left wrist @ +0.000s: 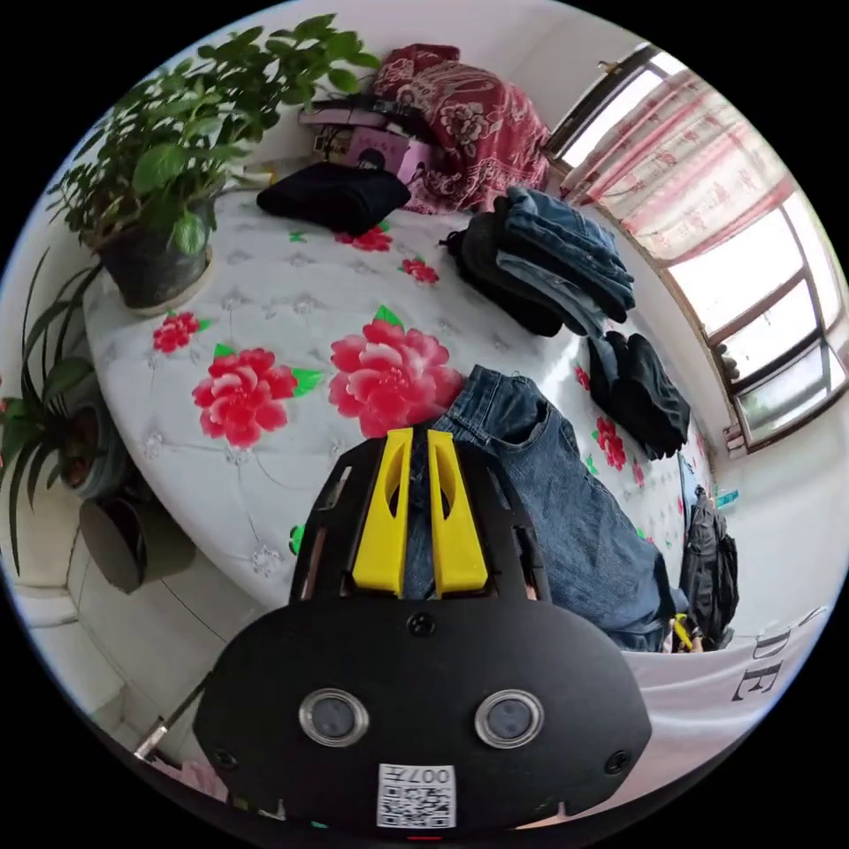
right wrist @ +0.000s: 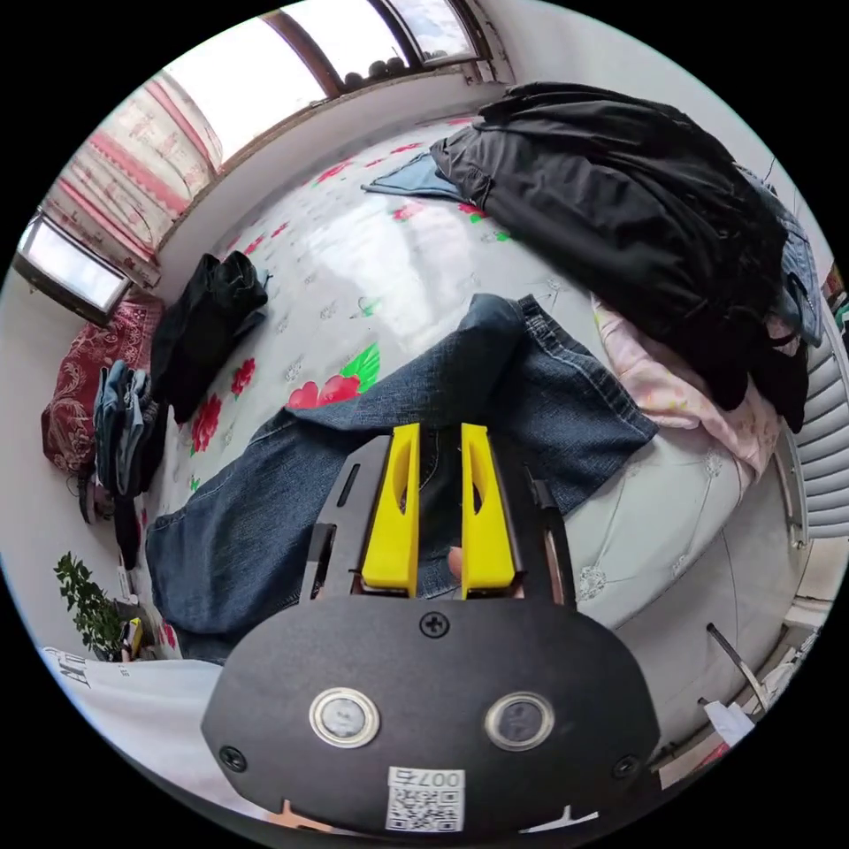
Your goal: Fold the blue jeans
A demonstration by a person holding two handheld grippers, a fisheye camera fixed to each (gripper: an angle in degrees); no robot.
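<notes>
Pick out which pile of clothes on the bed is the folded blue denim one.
The stack of folded jeans beside the window wall, lying on a dark garment. The other piles, the black bundle by the potted plant and the dark clothes further along, are black.

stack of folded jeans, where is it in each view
Left gripper view: the stack of folded jeans sits upper right of centre, on the flowered bed cover below the window.
Right gripper view: the same stack lies at the far left edge.
Shared landmark: the red patterned cloth right next to it.
</notes>
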